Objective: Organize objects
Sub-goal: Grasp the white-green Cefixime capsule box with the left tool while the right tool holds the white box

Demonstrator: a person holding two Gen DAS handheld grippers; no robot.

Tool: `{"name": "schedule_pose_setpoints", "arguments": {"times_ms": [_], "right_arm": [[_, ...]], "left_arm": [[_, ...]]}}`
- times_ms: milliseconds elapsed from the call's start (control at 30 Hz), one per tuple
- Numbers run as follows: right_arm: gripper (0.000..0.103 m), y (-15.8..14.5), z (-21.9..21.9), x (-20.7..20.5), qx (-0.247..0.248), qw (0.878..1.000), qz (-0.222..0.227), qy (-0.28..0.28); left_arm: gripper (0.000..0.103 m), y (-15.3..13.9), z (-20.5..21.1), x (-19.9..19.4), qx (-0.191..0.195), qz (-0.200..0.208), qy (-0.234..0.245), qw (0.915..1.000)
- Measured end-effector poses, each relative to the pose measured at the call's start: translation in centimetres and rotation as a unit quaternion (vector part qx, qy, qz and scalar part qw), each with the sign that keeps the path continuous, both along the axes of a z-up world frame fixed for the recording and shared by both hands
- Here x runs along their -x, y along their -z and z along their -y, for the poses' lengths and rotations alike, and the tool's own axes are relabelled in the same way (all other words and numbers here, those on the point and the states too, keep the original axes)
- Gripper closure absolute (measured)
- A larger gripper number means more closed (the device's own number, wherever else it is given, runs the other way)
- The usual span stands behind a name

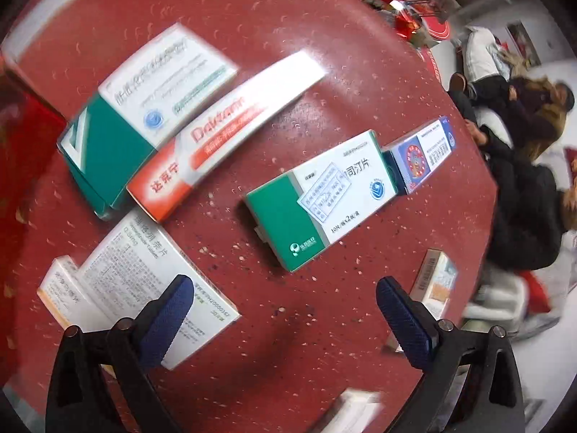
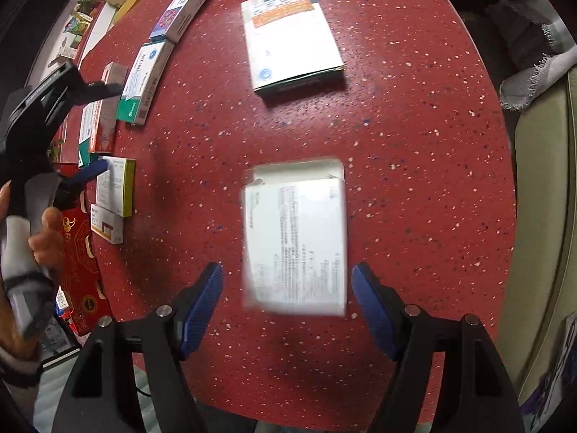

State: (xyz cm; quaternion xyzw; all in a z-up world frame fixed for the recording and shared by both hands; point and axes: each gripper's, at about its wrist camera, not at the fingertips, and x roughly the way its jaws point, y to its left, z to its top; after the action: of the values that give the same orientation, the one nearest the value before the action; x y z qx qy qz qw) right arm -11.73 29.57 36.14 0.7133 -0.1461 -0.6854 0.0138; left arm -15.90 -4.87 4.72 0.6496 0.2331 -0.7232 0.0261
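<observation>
Right wrist view: right tool (image 2: 286, 303) wide, empty, above white medicine box (image 2: 295, 238) on red table (image 2: 414, 180); left tool (image 1: 285, 319) wide, empty.

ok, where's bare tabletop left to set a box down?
Free: the red table right of the two white boxes, and between the near white box and the yellow-edged box. Crowded: the left edge, where boxes sit in a row beside the left gripper.
</observation>
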Motion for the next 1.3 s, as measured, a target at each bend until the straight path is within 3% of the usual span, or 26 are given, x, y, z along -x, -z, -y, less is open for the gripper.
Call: {"name": "schedule_pose_setpoints", "arguments": {"times_ms": [33, 67, 167, 200, 300, 533, 633, 733, 800, 867, 933, 1033, 1067, 1100, 1200, 1300], "right_arm": [[0.029, -0.1, 0.0, 0.1, 0.0, 1.0, -0.002, -0.001], [0.029, -0.3, -0.1, 0.2, 0.0, 1.0, -0.005, -0.002], [0.029, -0.9, -0.3, 0.5, 0.003, 1.0, -0.013, -0.006], [0.029, -0.9, -0.4, 0.5, 0.006, 1.0, -0.014, -0.005], [0.029, -0.5, -0.4, 0.8, 0.012, 1.0, -0.011, -0.006], [0.027, 3.2, 0.8, 2.0, -0.01, 0.999, 0.026, -0.022], [0.012, 4.7, 2.1, 2.3, -0.03, 0.998, 0.029, -0.047], [0.0, 5.2, 3.5, 2.5, -0.057, 0.995, 0.027, -0.072], [0.0, 5.6, 4.3, 2.5, -0.079, 0.992, 0.034, -0.091], [0.0, 6.0, 5.3, 2.5, -0.105, 0.987, 0.046, -0.116], [0.0, 6.3, 5.8, 2.4, -0.124, 0.982, 0.05, -0.133], [0.002, 5.7, 5.1, 2.0, -0.104, 0.986, 0.037, -0.121], [0.013, 5.4, 4.6, 1.9, -0.105, 0.987, 0.031, -0.119], [0.031, 5.0, 4.4, 1.7, -0.12, 0.985, 0.029, -0.125], [0.031, 4.4, 3.1, 1.1, -0.089, 0.989, 0.023, -0.119], [0.031, 3.7, 0.9, -0.2, -0.059, 0.995, 0.02, -0.084]], "left_arm": [[0.001, -0.8, 0.3, -0.2, 0.036, -0.018, -0.01, 0.9991], [0.001, -0.9, 0.8, -0.3, 0.038, -0.023, -0.022, 0.9988], [0.001, 1.1, 3.2, -0.2, -0.009, 0.0, -0.053, 0.9986], [0.0, 1.1, 3.9, -0.5, -0.031, -0.009, -0.062, 0.9976], [0.0, 0.9, 4.1, -0.8, -0.039, -0.007, -0.04, 0.9984], [0.0, 1.4, 5.0, -6.1, -0.048, 0.018, -0.016, 0.9986], [0.0, 1.9, 6.8, -7.1, -0.069, 0.046, -0.047, 0.9954], [0.0, 0.9, 6.7, -8.1, -0.056, 0.045, -0.046, 0.9964], [0.0, -0.3, 5.5, -7.8, -0.02, 0.039, 0.001, 0.999], [0.0, -2.1, 3.2, -7.1, 0.024, 0.011, 0.083, 0.9962], [0.0, -3.4, -0.3, -5.8, 0.047, -0.021, 0.165, 0.985], [0.0, -4.7, -4.6, -4.1, 0.051, -0.055, 0.24, 0.9679], [0.0, -5.0, -6.4, -3.2, 0.045, -0.063, 0.267, 0.9606], [0.0, -5.1, -7.7, -2.6, 0.04, -0.066, 0.283, 0.9561], [0.0, -4.8, -11.8, -0.5, 0.022, -0.061, 0.309, 0.9489], [0.0, -3.6, -15.9, 0.4, 0.044, -0.053, 0.313, 0.9473]]}}
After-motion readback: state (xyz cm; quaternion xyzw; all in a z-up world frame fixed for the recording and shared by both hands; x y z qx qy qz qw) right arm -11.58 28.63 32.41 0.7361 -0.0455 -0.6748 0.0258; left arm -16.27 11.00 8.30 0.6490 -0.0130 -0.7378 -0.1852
